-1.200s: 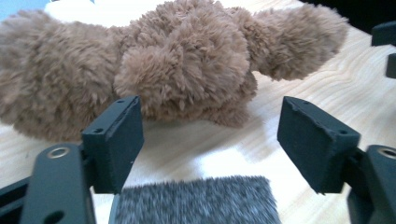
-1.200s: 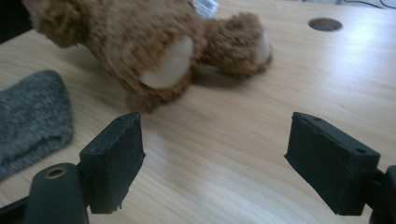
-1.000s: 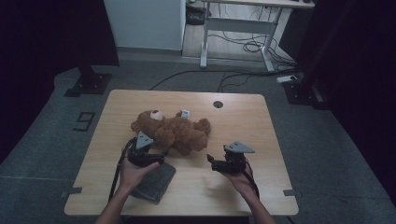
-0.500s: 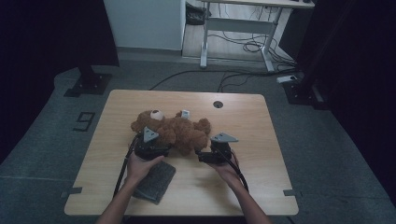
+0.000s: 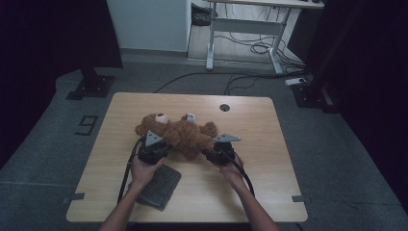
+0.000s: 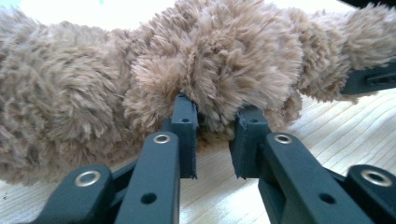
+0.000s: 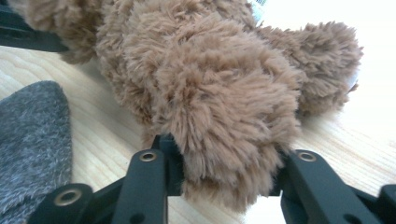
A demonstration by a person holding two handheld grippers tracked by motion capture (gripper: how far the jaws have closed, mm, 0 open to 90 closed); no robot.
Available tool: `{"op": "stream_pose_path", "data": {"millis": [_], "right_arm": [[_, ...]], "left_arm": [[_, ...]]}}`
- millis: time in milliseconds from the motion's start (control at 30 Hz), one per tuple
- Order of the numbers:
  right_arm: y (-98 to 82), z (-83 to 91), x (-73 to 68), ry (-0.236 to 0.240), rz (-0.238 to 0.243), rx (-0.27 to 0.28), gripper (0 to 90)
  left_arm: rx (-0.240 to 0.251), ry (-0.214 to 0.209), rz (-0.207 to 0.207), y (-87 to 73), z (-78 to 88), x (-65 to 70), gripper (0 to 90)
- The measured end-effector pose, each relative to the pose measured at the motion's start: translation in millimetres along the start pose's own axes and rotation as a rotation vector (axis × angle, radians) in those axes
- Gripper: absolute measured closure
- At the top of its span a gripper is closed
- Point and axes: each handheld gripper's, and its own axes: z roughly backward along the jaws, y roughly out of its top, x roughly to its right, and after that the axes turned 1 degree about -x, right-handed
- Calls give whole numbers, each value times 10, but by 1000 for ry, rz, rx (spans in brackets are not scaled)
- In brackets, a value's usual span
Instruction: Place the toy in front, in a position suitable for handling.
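Mid-worktop (image 5: 269,192) lies a brown teddy bear (image 5: 185,134); left gripper (image 6: 212,135) and right gripper (image 7: 224,172) have just closed, each pinching a furry limb.

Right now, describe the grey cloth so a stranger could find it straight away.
Start at the wooden table and find the brown teddy bear lying in its middle. Come toward the near edge on the person's left: the grey cloth lies flat under the left hand. It is the one grey, flat thing there, fuzzy like felt, while the bear is brown and bulky.
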Motion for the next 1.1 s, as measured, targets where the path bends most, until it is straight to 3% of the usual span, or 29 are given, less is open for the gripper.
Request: {"op": "stream_pose_path", "data": {"millis": [167,467,767,967,1100], "right_arm": [[21,23,25,-34,-13,50,661],[37,107,87,-77,-60,118,669],[58,310,185,-87,-92,189,672],[23,562,294,-72,-104,234,672],[-5,706,337,-100,-98,255,673]], "left_arm": [[64,-48,47,48,65,-71,775],[99,-77,44,201,132,-46,806],[136,-117,-2,343,251,125,819],[162,-158,-35,422,349,294,819],[160,-182,-61,456,349,410,819]]}}
